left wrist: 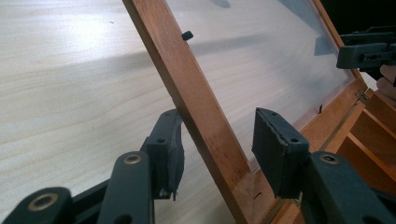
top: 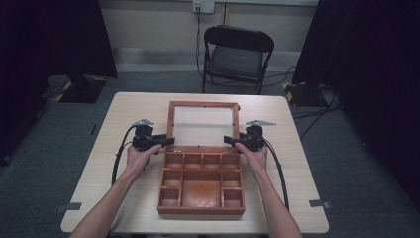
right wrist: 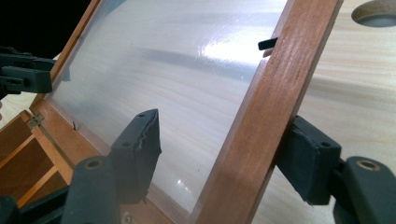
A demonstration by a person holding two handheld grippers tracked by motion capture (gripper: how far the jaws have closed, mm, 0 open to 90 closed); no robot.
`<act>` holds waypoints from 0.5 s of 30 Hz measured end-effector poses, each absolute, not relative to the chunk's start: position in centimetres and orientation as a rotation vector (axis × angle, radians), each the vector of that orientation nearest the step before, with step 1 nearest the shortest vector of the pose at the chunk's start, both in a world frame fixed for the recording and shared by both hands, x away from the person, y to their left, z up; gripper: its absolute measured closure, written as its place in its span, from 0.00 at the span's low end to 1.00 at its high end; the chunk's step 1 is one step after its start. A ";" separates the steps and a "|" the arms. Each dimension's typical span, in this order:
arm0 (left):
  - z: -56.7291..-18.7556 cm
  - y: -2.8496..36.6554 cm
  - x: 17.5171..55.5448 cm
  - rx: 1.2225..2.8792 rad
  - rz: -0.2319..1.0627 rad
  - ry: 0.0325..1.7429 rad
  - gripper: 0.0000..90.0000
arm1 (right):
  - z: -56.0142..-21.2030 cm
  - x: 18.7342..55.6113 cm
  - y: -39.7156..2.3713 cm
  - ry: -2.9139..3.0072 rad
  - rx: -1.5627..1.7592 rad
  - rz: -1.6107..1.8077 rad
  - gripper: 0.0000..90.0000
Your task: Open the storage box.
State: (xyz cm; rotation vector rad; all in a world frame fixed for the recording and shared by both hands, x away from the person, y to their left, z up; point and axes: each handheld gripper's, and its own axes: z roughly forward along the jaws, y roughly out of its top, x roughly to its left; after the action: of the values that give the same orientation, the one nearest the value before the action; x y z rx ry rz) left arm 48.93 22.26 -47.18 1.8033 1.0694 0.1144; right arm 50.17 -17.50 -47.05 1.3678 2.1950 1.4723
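On the table (top: 124, 106), the wooden box's glass lid (top: 203, 124) lies open on the far side, its side rails between both released tools: left tool (left wrist: 217, 144) and right tool (right wrist: 224, 149), pads slack around the wood.

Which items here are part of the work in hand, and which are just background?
In use:
- wooden box with compartments
- its glass-paned lid, open, a side rail between each gripper's open jaws
- left hand-held gripper
- right hand-held gripper

Background:
- table
- folding chair
- wall socket
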 end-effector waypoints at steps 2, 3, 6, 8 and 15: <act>-47.4 22.3 49.0 1.796 0.106 1.080 0.57 | -47.2 50.2 -17.5 2.197 1.371 1.459 0.35; -47.4 22.4 49.0 1.796 0.098 1.085 0.57 | -47.2 50.2 -17.5 2.197 1.380 1.454 0.34; -47.6 22.4 49.1 1.788 0.084 1.088 0.57 | -47.4 50.2 -17.5 2.196 1.384 1.451 0.34; -47.6 22.4 49.1 1.786 0.082 1.089 0.57 | -47.4 50.2 -17.4 2.197 1.384 1.448 0.33; -47.7 22.4 49.0 1.785 0.084 1.094 0.55 | -47.7 50.3 -17.4 2.213 1.421 1.381 0.27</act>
State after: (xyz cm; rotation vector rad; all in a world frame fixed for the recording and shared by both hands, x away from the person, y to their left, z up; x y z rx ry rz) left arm 48.95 22.45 -47.75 1.7849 1.0936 0.0844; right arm 50.25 -17.43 -47.67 1.4207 2.2130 1.3814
